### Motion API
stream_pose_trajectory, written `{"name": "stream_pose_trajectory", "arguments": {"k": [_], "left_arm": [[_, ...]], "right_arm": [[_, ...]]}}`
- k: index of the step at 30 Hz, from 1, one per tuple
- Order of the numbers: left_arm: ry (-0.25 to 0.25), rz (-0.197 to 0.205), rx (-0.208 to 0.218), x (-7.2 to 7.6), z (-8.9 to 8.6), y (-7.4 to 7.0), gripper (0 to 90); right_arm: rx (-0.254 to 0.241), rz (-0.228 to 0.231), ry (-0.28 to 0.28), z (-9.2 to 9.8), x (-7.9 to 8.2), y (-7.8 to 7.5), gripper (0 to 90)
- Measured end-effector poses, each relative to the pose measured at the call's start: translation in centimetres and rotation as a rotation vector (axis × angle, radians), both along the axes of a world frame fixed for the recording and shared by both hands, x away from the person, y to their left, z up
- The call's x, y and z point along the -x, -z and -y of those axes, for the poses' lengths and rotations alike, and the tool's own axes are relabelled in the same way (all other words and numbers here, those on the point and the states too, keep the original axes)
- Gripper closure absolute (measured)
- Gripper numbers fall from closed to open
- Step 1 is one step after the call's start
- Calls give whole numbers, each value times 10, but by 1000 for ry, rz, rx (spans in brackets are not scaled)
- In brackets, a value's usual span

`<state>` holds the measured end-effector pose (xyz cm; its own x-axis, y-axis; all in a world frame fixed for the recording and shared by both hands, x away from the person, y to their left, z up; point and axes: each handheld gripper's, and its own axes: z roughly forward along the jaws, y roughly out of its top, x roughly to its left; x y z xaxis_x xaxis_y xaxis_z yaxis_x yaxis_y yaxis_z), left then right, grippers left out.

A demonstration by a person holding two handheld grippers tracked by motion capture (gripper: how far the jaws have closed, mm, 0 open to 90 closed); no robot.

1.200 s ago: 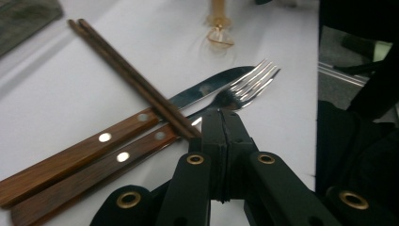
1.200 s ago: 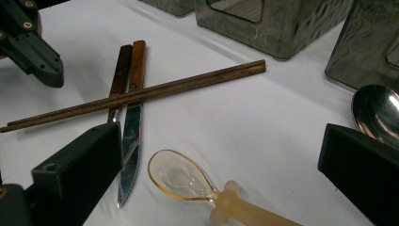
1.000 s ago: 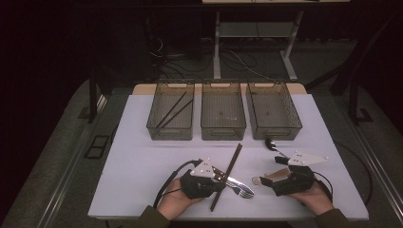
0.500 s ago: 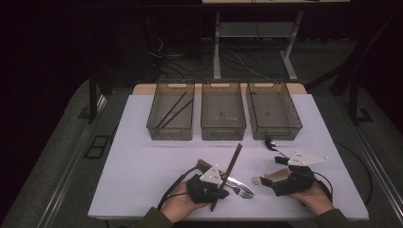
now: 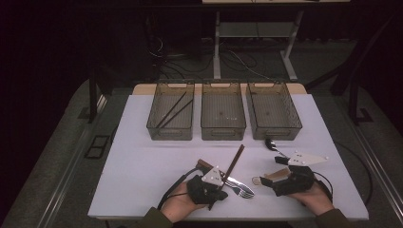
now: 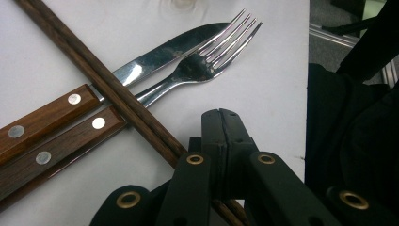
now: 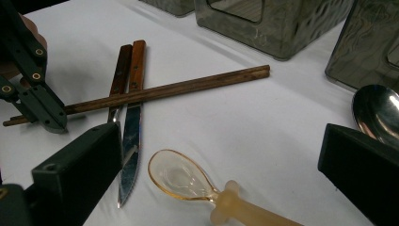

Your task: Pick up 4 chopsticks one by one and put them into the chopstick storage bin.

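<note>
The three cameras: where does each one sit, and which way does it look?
High view: above the near edge, looking forward and down on the table; both hands show.
Left gripper view: on the left gripper, looking along its shut fingers at the fork.
Right gripper view: on the right gripper, facing the spoon.
Shared: the chopstick.
</note>
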<state>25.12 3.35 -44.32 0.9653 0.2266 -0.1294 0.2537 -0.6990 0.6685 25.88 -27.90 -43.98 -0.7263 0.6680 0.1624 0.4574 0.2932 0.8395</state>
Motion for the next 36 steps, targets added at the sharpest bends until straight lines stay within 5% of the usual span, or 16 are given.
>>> {"name": "stream_pose_trajectory", "arguments": {"k": [19, 36], "left_arm": [[-23, 15, -43, -6, -10, -1, 898], [-60, -2, -19, -7, -17, -4, 891]], "right_arm": [[-1, 3, 0, 1, 0, 0, 3], [-2, 4, -1, 1, 0, 0, 3]]}}
